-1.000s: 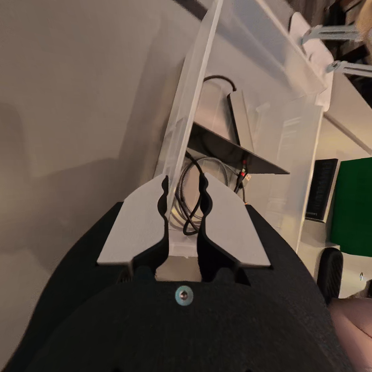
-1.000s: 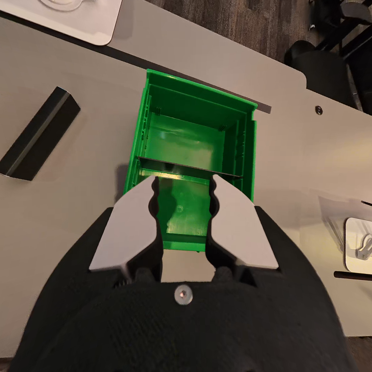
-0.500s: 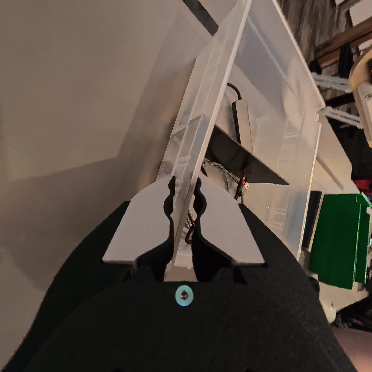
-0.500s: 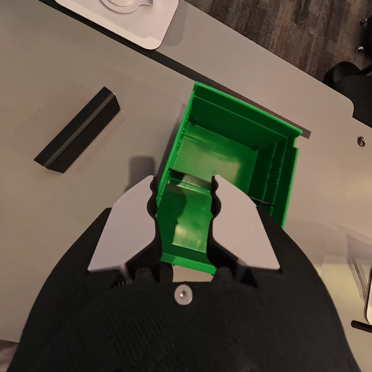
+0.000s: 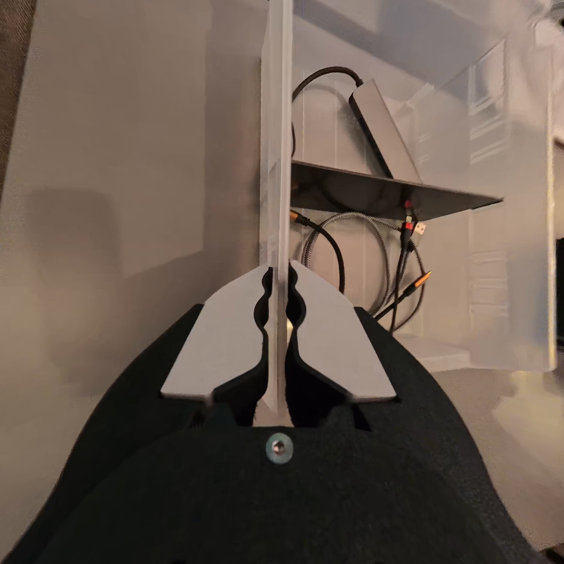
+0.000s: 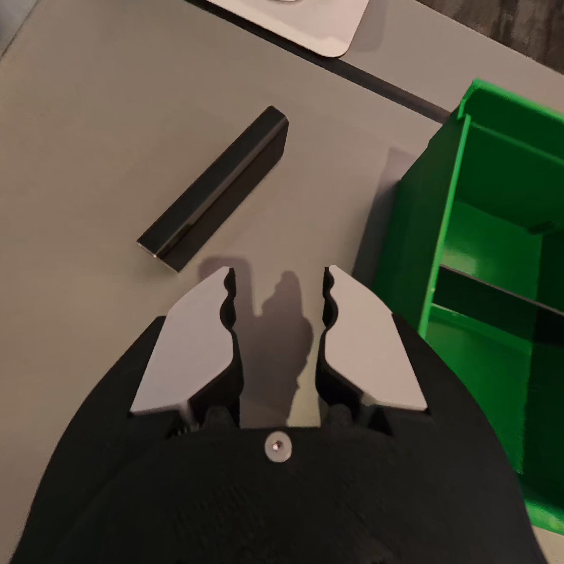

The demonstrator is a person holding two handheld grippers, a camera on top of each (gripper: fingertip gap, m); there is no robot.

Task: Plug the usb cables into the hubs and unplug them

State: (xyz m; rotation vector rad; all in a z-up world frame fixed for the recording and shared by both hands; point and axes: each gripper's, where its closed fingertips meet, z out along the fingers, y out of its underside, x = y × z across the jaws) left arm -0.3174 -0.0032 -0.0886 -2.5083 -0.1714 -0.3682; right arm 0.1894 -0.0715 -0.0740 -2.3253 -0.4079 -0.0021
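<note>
My left gripper (image 5: pixel 278 270) is shut on the left wall of a clear plastic bin (image 5: pixel 276 152). Inside the bin, a grey USB hub (image 5: pixel 384 131) with a black lead lies behind a dark divider (image 5: pixel 396 195). Several coiled USB cables (image 5: pixel 360 241), braided and black with red and orange plugs, lie in front of the divider. My right gripper (image 6: pixel 279 271) is open and empty above the grey table (image 6: pixel 91 152). A long black hub (image 6: pixel 216 189) lies on the table ahead of it to the left.
A green bin (image 6: pixel 488 244) with a dark divider stands at the right of the right wrist view. A white flat base (image 6: pixel 305 24) lies at the table's far edge, past a dark seam. One gripper's finger ends stand about 50 centimeters off the other's. My left tips are about 45 centimeters from the long black hub (image 6: pixel 216 189), my right tips only 8 centimeters.
My left gripper has closed onto the clear bin's wall and the view has swung to face it straight. My right gripper has moved left off the green bin toward the black hub.
</note>
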